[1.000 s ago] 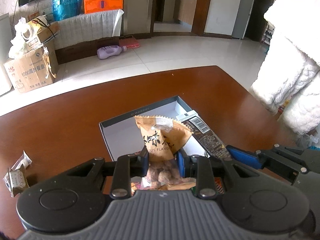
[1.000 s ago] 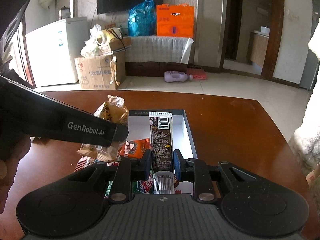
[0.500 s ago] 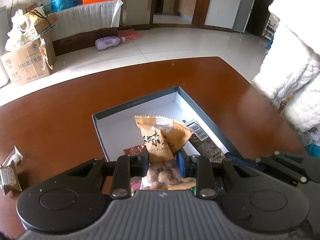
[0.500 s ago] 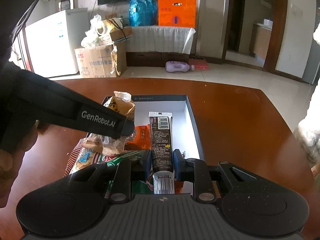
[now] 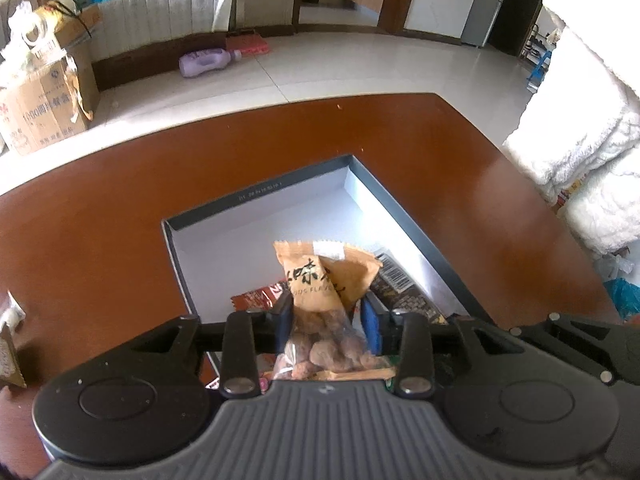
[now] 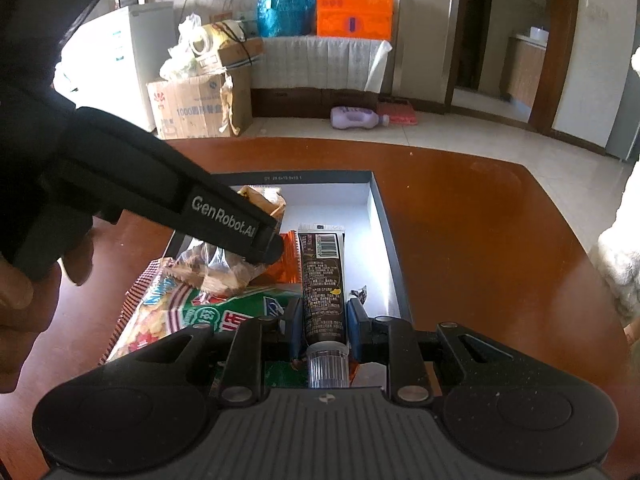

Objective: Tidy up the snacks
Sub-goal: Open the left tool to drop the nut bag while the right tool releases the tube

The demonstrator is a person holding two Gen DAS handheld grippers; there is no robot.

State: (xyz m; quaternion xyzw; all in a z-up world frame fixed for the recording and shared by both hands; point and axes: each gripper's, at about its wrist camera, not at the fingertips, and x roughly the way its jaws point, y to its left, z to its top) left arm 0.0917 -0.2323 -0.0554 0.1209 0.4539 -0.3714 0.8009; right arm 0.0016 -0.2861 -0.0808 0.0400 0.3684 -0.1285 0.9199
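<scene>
A dark open box point(image 5: 256, 196) with a white inside stands on the brown table point(image 5: 100, 220). My left gripper point(image 5: 326, 308) hangs over it with a tan nut packet point(image 5: 316, 284) between its fingers. Its jaws are opening: the packet leans on the left pad and a gap shows at the right pad. The right wrist view shows the same packet point(image 6: 224, 268) low over the snacks in the box point(image 6: 384, 224). My right gripper point(image 6: 324, 316) is shut on a dark brown tube point(image 6: 322, 276) with a clear cap, its far end down inside the box.
An orange packet point(image 6: 290, 260) and a large green and red bag point(image 6: 180, 312) lie in the box. Small wrapped snacks point(image 5: 8, 344) sit at the table's left edge. A white fluffy sleeve point(image 5: 580, 140) is at the right. A hand point(image 6: 24, 300) holds the left gripper.
Both grippers have sunk toward the box. The left jaws have widened around the nut packet. The right gripper still grips the tube.
</scene>
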